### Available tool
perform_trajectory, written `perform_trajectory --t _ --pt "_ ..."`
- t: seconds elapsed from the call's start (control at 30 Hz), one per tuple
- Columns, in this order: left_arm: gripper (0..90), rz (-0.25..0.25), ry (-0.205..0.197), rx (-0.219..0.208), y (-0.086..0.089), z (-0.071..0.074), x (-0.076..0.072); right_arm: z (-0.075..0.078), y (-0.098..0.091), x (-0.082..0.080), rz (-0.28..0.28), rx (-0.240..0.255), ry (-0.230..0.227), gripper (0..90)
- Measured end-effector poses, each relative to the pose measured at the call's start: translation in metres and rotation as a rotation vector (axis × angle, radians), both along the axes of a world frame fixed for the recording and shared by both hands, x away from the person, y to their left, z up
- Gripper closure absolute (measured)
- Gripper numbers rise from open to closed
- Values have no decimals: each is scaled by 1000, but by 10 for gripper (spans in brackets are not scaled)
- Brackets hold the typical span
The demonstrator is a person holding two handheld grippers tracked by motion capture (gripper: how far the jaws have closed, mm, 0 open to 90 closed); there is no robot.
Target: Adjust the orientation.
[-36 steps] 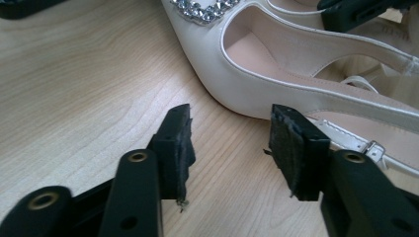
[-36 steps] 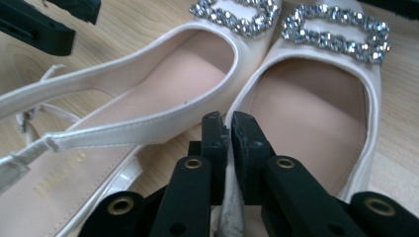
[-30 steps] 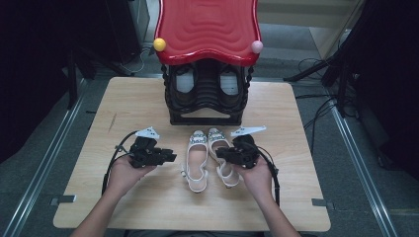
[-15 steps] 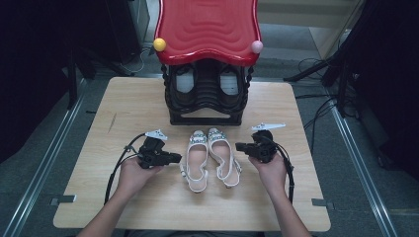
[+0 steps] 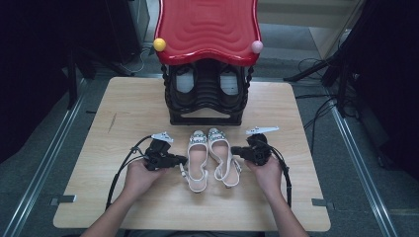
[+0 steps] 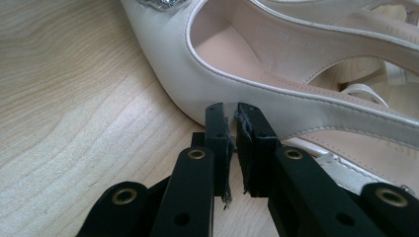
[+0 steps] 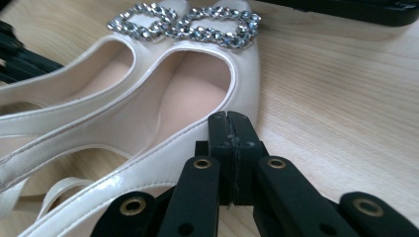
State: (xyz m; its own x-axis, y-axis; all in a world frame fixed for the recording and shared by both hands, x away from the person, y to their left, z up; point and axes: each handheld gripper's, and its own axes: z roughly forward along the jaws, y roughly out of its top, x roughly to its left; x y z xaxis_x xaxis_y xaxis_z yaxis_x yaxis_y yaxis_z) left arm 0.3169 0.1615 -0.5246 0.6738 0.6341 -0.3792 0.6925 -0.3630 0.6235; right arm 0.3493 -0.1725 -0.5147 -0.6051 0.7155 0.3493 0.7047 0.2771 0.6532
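Two white slingback shoes with rhinestone buckles lie side by side on the wooden table [image 5: 123, 113], toes toward the rack. My left gripper [image 5: 184, 159] [image 6: 234, 111] lies low on the table with its tips at the outer side of the left shoe [image 5: 197, 163] [image 6: 296, 59]. Its jaws have just been closing. Only a narrow slit remains between the pads, with nothing in it. My right gripper [image 5: 233, 149] [image 7: 229, 118] is shut, pads together and empty, with its tips against the outer side of the right shoe [image 5: 223, 158] [image 7: 188, 98].
A black shoe rack [image 5: 207, 106] with a red wavy top [image 5: 207, 29] stands at the table's far middle, close behind the shoes' toes. It holds a pair of dark shoes [image 5: 184, 81]. Bare table lies left, right and in front of the hands.
The right gripper has drawn back to the right, off the right shoe, and closed. The left gripper has sunk a little toward the left shoe and narrowed its jaws. Both shoes stayed put.
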Motion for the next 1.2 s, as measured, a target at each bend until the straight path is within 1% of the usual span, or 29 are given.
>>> perform_trajectory --t 0.07,0.13,0.23,0.33,0.4,0.43,0.47,0.5,0.57,0.6,0.73,0.77,0.83,0.87,0.93,1.03,1.07,1.2 --pt "838 -3 5 -10 0 -1 0 -2 -2 0 7 27 9 896" --pt "838 -7 7 -11 -1 -1 -1 -3 -2 0 26 22 -2 881" --pt "838 -11 3 -10 -2 -1 -1 -4 0 -3 49 9 -34 873" --pt "838 -10 5 -13 -3 -2 -2 -5 0 -4 56 11 -44 872" --pt "839 -10 7 -16 -4 -2 -2 -7 -2 -4 62 33 -48 872" --pt "842 -11 9 -19 -4 -2 -2 -10 -4 -4 68 54 -61 872" --pt "844 -14 10 -25 -5 -3 -3 -11 -5 -5 68 68 -64 874" --pt "845 -14 8 -25 -6 -3 -3 -13 -6 -5 63 85 -54 873" --pt "845 -22 5 -30 -8 -4 -4 -13 -6 -4 65 94 -41 868" --pt "846 -23 3 -24 -8 -3 -4 -13 -6 -4 60 88 -38 867" --pt "856 -15 12 -33 -8 -4 -4 -10 -1 -5 64 47 -49 868" --pt "859 -18 13 -36 -9 -4 -4 -10 0 -5 68 40 -60 864" --pt "881 -22 6 -38 -11 -4 -5 -9 1 -6 62 25 -72 821" --pt "883 -20 2 -39 -12 -4 -6 -10 1 -6 57 21 -74 816" --pt "892 -20 2 -38 -12 -4 -7 -10 1 -7 46 21 -66 791" --pt "894 -16 15 -51 -12 -5 -6 -10 0 -7 27 31 -53 787" --pt "894 -16 20 -52 -12 -5 -6 -10 0 -6 28 33 -46 787" --pt "895 -20 19 -44 -14 -4 -7 -11 -3 -2 39 44 -28 782"
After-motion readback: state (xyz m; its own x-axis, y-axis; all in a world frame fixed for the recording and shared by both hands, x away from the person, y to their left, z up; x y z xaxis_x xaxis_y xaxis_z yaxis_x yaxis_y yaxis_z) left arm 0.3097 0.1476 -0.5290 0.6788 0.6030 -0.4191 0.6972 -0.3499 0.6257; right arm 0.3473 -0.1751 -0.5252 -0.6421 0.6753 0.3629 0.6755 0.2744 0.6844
